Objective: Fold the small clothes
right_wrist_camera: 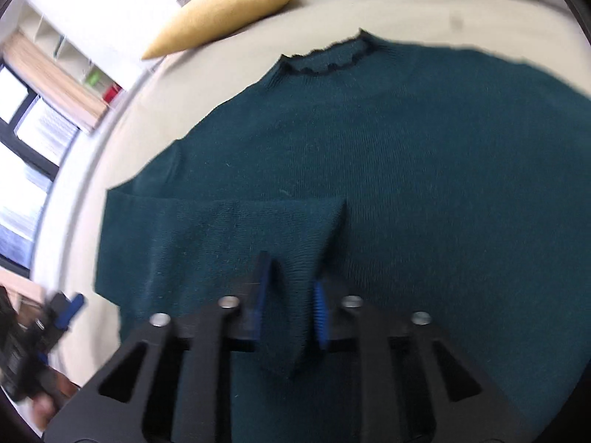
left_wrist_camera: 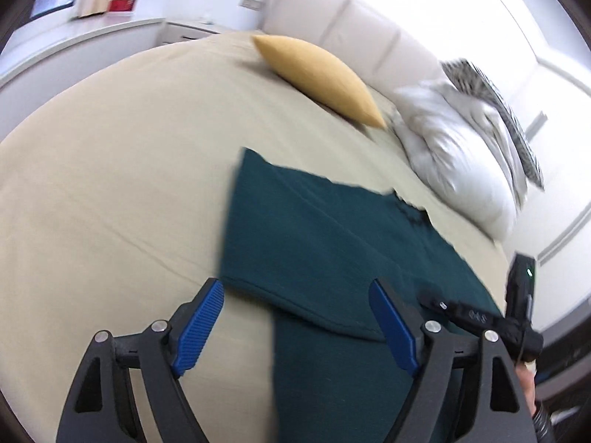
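A dark teal knit sweater [right_wrist_camera: 424, 140] lies flat on the beige bed [right_wrist_camera: 332, 7], its frilled collar [right_wrist_camera: 325, 62] toward the headboard. One sleeve [right_wrist_camera: 221, 236] is folded across the body. My right gripper [right_wrist_camera: 290, 291] is shut on that sleeve's cuff, and the knit bunches up between its blue pads. In the left wrist view the sweater [left_wrist_camera: 314, 229] fills the middle. My left gripper [left_wrist_camera: 295, 288] stands open over its near left edge, one pad over the sheet, the other over the knit, nothing pinched.
A yellow cushion [left_wrist_camera: 317, 77] and a white pillow [left_wrist_camera: 454, 158] lie against the padded headboard [left_wrist_camera: 332, 11]. Bare beige sheet [left_wrist_camera: 110, 184] spreads to the left of the sweater. Windows and a shelf [right_wrist_camera: 44, 110] line the wall beyond the bed's left side.
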### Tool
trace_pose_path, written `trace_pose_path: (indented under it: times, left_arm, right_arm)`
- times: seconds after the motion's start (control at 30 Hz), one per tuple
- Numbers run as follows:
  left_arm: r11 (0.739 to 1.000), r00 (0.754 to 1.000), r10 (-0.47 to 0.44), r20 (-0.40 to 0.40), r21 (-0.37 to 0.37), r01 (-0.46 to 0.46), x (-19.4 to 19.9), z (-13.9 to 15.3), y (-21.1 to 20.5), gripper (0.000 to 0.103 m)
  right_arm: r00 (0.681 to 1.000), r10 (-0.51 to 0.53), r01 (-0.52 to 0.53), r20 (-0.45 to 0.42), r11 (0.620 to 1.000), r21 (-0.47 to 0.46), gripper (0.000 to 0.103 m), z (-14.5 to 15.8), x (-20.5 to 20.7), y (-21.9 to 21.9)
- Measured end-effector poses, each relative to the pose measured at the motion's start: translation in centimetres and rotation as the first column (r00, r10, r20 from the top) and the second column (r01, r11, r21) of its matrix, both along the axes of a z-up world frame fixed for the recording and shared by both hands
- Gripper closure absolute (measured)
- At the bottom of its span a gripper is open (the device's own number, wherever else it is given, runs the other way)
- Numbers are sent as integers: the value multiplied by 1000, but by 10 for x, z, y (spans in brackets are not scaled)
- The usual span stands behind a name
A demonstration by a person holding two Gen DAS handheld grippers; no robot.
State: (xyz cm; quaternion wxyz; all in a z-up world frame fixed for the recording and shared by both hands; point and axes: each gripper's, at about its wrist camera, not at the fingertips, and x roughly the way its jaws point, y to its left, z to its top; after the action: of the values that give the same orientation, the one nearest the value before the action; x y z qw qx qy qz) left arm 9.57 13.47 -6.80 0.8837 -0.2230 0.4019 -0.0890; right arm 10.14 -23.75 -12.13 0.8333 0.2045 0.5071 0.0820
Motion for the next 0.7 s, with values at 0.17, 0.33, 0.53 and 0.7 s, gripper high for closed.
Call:
trace_pose_path:
  times: [0.17, 0.33, 0.53, 0.7]
  left_arm:
    - [999, 999, 43, -8, -27, -44, 16, 2, 22, 24]
    - [1000, 1000, 9, -2, 16, -9, 44, 7, 13, 24]
    - [994, 997, -39, -74, 101, 47, 93, -6, -19, 29]
    - [986, 990, -47, -133, 151, 67, 125, -24, -40, 58]
  right_arm:
    - [995, 21, -14, 97, 997, -72, 97, 36, -10, -10]
    - [990, -45, 62, 133, 990, -124, 97, 59, -20, -64]
    - [990, -119, 127, 72, 984, -126, 97, 40, -20, -119]
    - [992, -108, 116, 69, 985, -130, 97, 29, -15, -120]
